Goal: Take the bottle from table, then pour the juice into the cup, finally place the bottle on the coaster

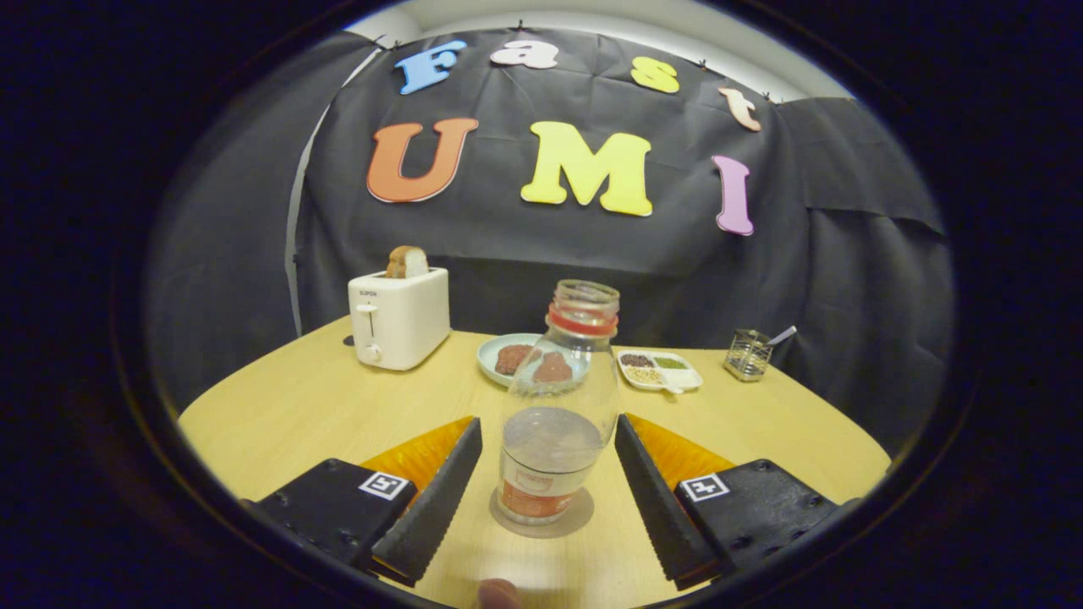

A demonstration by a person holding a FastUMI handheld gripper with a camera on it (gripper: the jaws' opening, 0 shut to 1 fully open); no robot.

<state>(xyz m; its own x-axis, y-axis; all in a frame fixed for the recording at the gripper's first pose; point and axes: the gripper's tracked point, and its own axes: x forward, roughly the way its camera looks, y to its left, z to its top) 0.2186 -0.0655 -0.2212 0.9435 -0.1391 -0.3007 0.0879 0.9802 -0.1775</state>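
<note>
A clear glass bottle (pixel 558 397) with a red ring at its uncapped neck stands upright on a round grey coaster (pixel 584 518) on the wooden table (pixel 296 414). It holds a little pale liquid, and a red label wraps its base. My gripper (pixel 548 423) is open, with the bottle between its two fingers. The left finger (pixel 440 499) stands a small gap away from the glass. The right finger (pixel 651 499) is close beside it near its tip. A small rounded thing (pixel 499 594) at the near table edge is too cut off to identify.
Beyond the bottle lie a pale blue plate (pixel 495 351) with brown food and a white divided dish (pixel 660 370) of grains. A white toaster (pixel 398 317) with bread in it stands back left. A wire-mesh holder (pixel 748 353) with a utensil stands back right.
</note>
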